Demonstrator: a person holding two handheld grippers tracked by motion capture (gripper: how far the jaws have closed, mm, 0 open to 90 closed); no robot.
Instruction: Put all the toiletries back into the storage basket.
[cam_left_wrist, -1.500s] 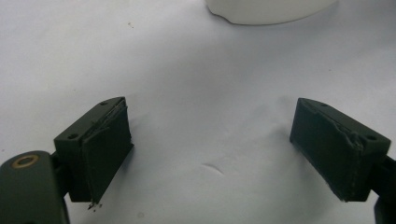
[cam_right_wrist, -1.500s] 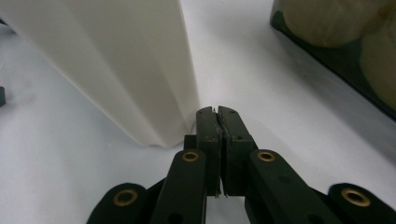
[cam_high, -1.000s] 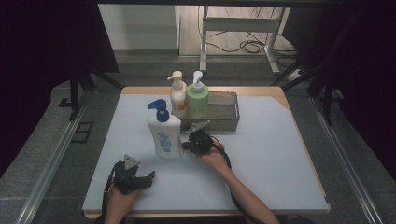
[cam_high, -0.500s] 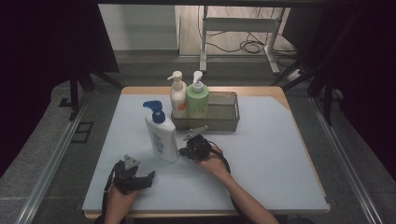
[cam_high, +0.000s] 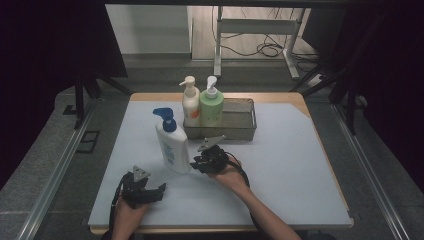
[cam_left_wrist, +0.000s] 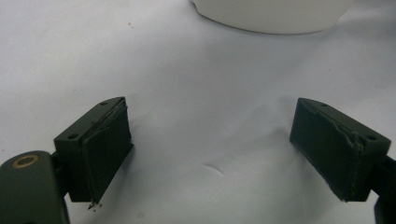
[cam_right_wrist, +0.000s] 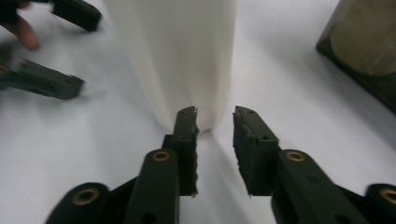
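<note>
Basket (cam_high: 240, 131) with two pump bottles (cam_high: 201, 104)

left gripper (cam_high: 159, 189): low at near-left, jaws spread wide, empty
right gripper (cam_high: 194, 164): mid-table, jaws slightly parted, empty
forearms: both entering from bottom edge, right one angled leftward

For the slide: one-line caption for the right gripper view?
Right gripper, jaws slightly apart, at the foot of an upright white bottle on the table.
</note>
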